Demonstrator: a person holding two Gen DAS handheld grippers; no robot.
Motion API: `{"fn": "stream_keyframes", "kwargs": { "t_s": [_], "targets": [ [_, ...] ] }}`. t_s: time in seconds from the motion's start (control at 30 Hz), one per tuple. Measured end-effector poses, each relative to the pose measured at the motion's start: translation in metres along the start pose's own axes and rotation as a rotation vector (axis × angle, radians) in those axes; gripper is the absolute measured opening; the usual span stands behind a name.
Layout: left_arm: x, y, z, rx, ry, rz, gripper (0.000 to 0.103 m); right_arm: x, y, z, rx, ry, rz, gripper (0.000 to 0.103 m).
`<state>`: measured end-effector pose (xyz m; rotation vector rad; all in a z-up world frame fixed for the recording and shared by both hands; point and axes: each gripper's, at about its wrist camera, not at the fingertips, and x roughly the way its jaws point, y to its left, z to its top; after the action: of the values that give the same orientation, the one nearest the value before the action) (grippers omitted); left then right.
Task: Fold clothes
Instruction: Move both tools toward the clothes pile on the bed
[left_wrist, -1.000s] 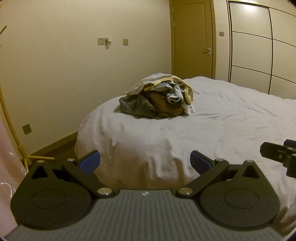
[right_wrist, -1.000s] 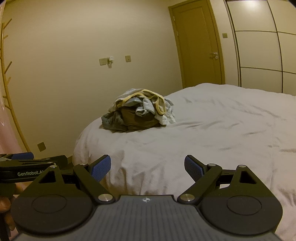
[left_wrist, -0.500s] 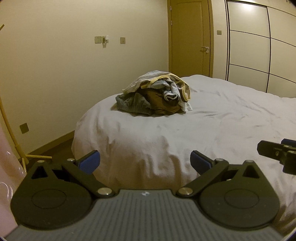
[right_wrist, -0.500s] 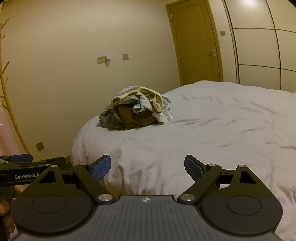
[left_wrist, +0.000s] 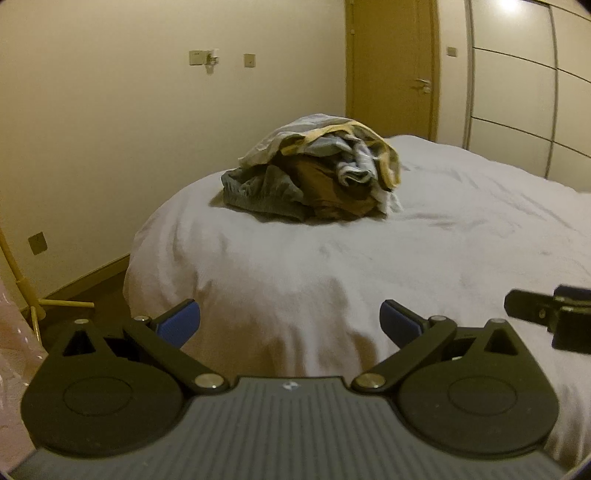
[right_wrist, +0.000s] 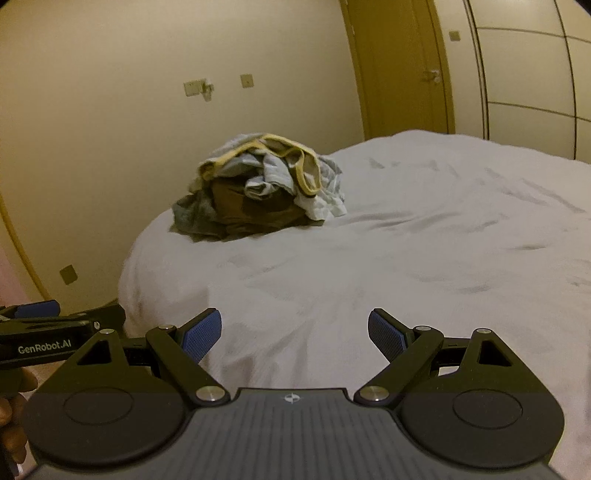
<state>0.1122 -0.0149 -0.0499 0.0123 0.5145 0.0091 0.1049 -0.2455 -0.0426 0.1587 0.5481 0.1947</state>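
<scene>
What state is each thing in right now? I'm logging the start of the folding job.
Pile of clothes: crumpled in a heap on the bed, nothing folded.
Bed cover: spread over the bed, lightly wrinkled.
Door: closed.
Left hand-held gripper: open, empty, short of the pile.
Right hand-held gripper: open, empty, short of the pile.

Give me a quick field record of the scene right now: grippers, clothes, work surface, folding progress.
left gripper: open, empty, short of the bed edge
right gripper: open, empty, over the near bed edge
clothes pile: crumpled heap of grey, brown, white and yellow-trimmed garments, untouched
pile location: far left part of the bed, near the wall
bed surface: white cover, wrinkled
folding progress: nothing folded yet
</scene>
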Motion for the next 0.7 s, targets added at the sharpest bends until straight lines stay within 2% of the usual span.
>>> {"fn": "stream_keyframes", "kwargs": {
  "t_s": [0.17,0.27,0.4,0.7],
  "targets": [
    [0.045,-0.012,0.031,0.015,0.041,0.007,0.102,0.05,-0.015,0.031,0.012,0.074,-0.009,0.088],
    [0.052,-0.014,0.056,0.01,0.084,0.008,0.102,0.059,-0.017,0.057,0.021,0.12,-0.026,0.089],
    [0.039,-0.011,0.098,0.022,0.129,0.009,0.102,0.055,-0.01,0.098,0.021,0.17,-0.04,0.088],
    [-0.022,0.012,0.206,0.009,0.206,0.012,0.102,0.008,0.03,0.207,0.017,0.238,-0.043,0.088]
  ]
}}
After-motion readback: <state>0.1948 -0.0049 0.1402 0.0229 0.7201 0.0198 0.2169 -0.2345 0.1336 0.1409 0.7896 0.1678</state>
